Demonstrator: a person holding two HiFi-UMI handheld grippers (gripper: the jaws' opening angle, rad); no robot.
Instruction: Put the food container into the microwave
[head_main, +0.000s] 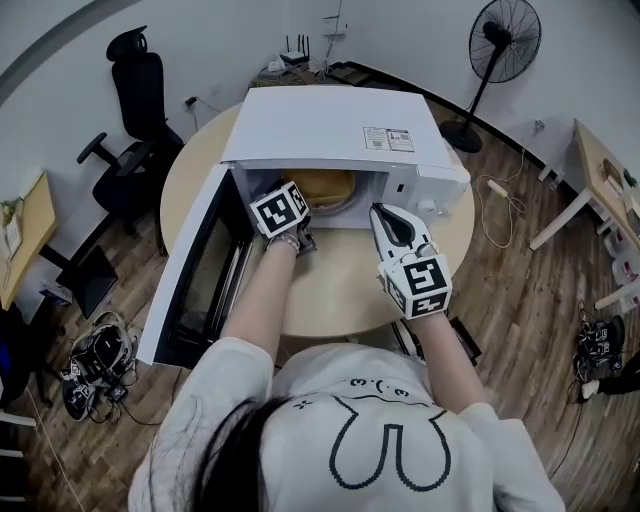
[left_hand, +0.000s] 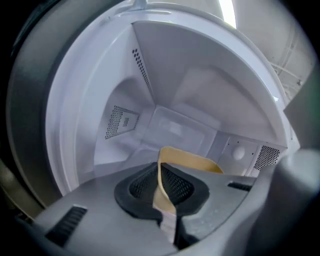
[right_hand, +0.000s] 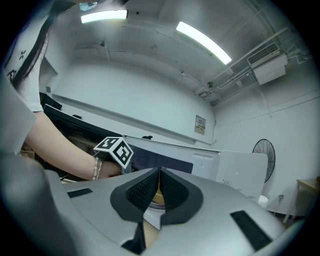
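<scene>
Container: tan, thin-walled, with a curved, rounded-corner rim and a matte surface. It sits inside the microwave cavity, toward the middle-right of the opening. Whether it rests on the cavity floor cannot be determined.

Left gripper: reaches into the cavity. Its 2 fingers are closed on the near rim of the container – the thin wall stands edge-on between the pads. Pads are black with a fine cross-hatched texture; the surrounding gripper body is smooth grey.

Right gripper: held outside the microwave, in front of its right half and above the table. Its fingers are pressed together at the tips and hold nothing. The pad texture matches that of the left gripper.

Microwave: white, box-shaped, smooth top panel with 2 small labels near the right rear. The door hangs fully open to the left – white frame, dark window panel. The cavity walls are smooth and white. A perforated vent patch sits on the left wall, and a second one sits at the rear right.

Table: round, with a light wood-coloured top; it carries the microwave.

Surroundings: a wood-plank floor, a black office chair at the rear left and a black pedestal fan at the rear right.
</scene>
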